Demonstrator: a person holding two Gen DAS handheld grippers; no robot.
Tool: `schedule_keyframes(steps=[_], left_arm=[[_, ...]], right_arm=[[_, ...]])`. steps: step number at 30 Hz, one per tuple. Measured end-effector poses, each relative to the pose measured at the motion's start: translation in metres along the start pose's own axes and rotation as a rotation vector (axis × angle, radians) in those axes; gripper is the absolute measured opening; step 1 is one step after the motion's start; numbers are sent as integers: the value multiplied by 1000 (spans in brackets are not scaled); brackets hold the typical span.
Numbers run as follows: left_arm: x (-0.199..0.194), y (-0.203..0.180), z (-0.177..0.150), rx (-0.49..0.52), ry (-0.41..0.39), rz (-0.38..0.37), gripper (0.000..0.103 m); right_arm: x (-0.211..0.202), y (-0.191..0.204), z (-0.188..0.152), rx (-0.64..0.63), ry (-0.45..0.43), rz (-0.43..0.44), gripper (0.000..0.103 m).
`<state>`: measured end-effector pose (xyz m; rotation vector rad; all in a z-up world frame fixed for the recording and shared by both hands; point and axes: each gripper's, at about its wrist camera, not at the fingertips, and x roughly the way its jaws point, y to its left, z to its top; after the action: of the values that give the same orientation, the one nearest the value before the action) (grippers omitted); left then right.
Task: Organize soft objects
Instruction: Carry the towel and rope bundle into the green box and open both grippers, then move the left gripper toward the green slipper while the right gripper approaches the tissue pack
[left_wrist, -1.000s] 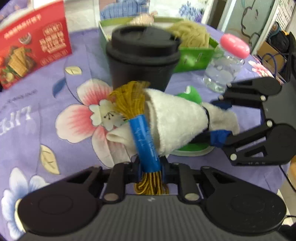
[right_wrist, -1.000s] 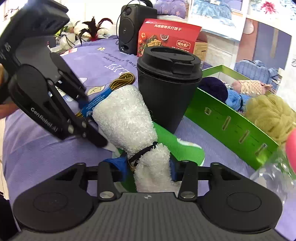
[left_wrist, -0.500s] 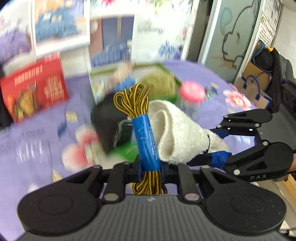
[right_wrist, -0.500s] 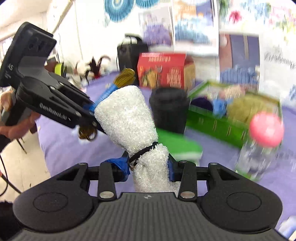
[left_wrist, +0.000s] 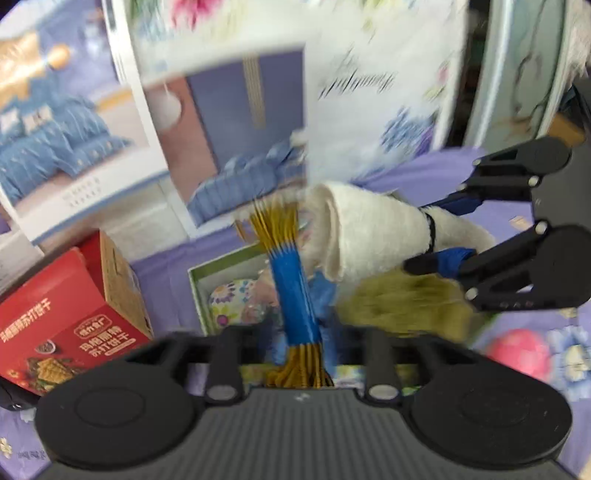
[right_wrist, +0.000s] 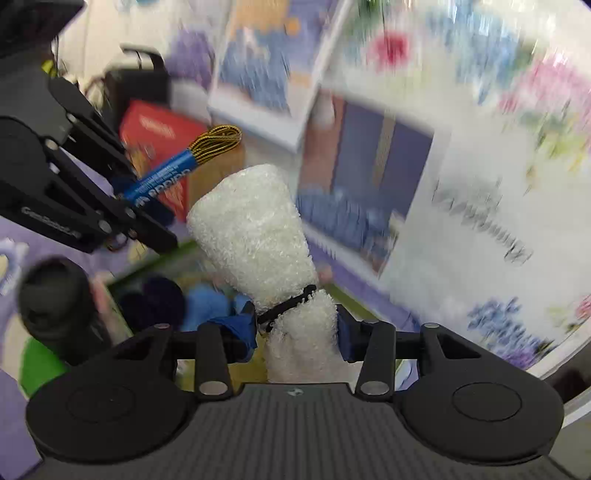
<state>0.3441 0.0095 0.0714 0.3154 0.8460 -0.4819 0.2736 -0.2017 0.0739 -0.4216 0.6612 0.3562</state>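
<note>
A yellow-and-black cord bundle with a blue label stands between the fingers of my left gripper. Its jaws are opening and stand apart from the cord, no longer pinching it. My right gripper holds a white rolled towel at its narrow end, just below a black band. Its jaws are opening slightly, though the blue pads still touch the towel. Both grippers hang over the green box, close together. In the left wrist view the towel and right gripper come in from the right.
Inside the green box lie dark yarn, blue yarn, a floral piece and an olive puff. A black cup, a red biscuit box and a pink-capped bottle stand around it. Posters line the wall behind.
Both grippers rose from beside the black cup and travelled over the green box, carrying cord and towel. The left jaws spread off the cord. The view is motion-blurred.
</note>
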Motion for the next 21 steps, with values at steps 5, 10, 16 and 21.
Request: schedule_keyframes(steps=[5, 10, 16, 21], left_arm=[[5, 13, 0, -43, -36, 25, 99], [-30, 11, -2, -17, -115, 73, 101], [-81, -10, -12, 16, -247, 59, 101], [-109, -34, -32, 43, -266, 44, 102]], right_arm=[[27, -16, -8, 3, -14, -33, 29], [-18, -30, -3, 14, -80, -58, 30], [-118, -53, -12, -17, -90, -243, 32], [-166, -71, -44, 120, -165, -298, 34]])
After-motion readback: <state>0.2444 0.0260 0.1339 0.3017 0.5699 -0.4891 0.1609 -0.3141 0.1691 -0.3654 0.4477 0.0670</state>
